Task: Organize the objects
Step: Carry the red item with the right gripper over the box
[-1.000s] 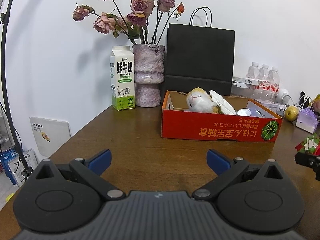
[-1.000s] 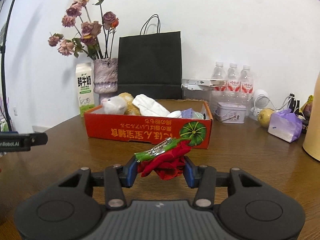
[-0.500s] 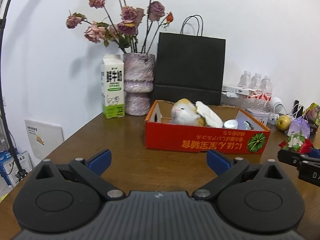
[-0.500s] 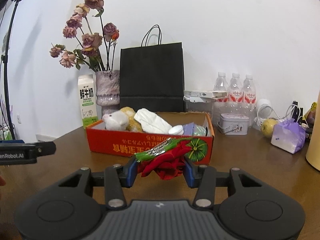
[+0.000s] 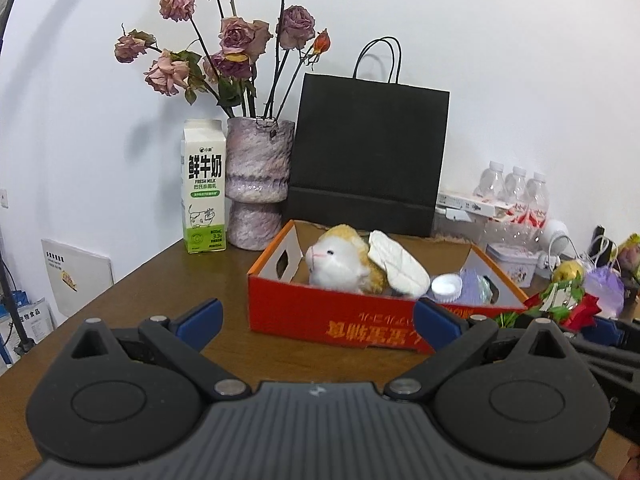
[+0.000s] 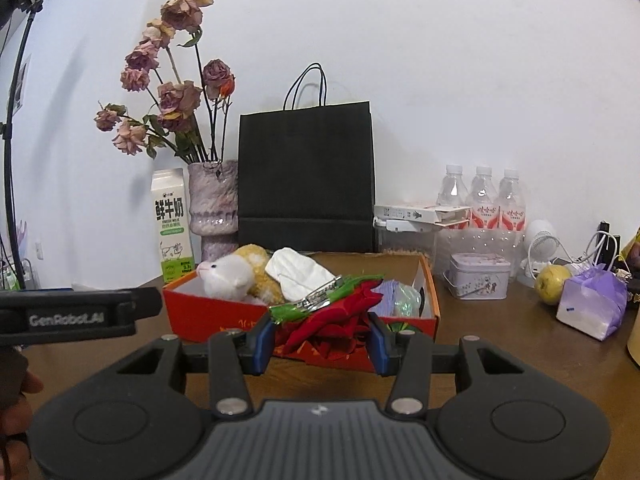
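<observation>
I am pinching a red artificial rose [image 6: 334, 326] with its green stem between the blue pads of my right gripper [image 6: 322, 342], and it is hanging just in front of the near wall of the red cardboard box [image 6: 200, 314] on the brown wooden table [image 6: 500, 344]. From my left wrist camera the same rose [image 5: 576, 306] is showing at the far right, beside the box's right corner. My left gripper [image 5: 318, 318] is spread wide with nothing between its fingers, hovering over the table in front of the box [image 5: 320, 314].

Inside the box a white and tan plush animal [image 6: 236, 276] is lying at the left end, a folded white cloth [image 6: 298, 274] is leaning against it, and a white cap [image 5: 447, 284] and a purple packet [image 6: 390, 294] are sitting toward the right end.

Behind the box a black paper bag [image 6: 306, 178], a mottled vase of dried roses [image 6: 212, 204] and a milk carton [image 6: 172, 226] are standing along the wall. To the right, three water bottles [image 6: 482, 200], a lidded tin [image 6: 478, 276] and a yellow-green apple [image 6: 553, 278] are sitting on the table.
</observation>
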### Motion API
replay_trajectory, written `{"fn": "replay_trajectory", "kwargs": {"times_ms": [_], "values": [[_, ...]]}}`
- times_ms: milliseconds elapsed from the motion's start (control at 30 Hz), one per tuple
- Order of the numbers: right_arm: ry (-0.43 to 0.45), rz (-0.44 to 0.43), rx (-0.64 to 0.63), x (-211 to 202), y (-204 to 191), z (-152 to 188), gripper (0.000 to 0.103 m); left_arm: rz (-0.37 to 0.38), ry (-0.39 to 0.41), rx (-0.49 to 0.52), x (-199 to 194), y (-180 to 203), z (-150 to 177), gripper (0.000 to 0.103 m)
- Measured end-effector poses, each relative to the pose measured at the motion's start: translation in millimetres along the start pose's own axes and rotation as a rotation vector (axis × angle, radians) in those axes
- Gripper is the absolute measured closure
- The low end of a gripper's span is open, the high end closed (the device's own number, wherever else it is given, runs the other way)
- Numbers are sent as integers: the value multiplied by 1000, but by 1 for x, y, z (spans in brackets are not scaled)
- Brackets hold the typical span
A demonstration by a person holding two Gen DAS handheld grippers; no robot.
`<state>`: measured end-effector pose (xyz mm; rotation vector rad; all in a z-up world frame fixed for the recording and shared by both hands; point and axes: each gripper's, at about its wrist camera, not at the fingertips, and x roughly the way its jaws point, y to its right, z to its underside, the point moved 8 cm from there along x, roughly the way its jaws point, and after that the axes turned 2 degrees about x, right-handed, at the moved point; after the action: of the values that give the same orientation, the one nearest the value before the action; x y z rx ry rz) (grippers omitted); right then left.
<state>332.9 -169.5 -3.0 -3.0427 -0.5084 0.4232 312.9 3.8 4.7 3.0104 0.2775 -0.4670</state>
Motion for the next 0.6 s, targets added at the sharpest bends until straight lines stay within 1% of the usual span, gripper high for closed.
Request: {"fn": "replay_trajectory", "kwargs": {"times_ms": [300,600], "values": [[16,0,2,35,2,-13,58,-12,28,5,23,12,-17,0],[26,3,0,67,3,-23,58,-25,44,-23,52,9,-33,0]]}}
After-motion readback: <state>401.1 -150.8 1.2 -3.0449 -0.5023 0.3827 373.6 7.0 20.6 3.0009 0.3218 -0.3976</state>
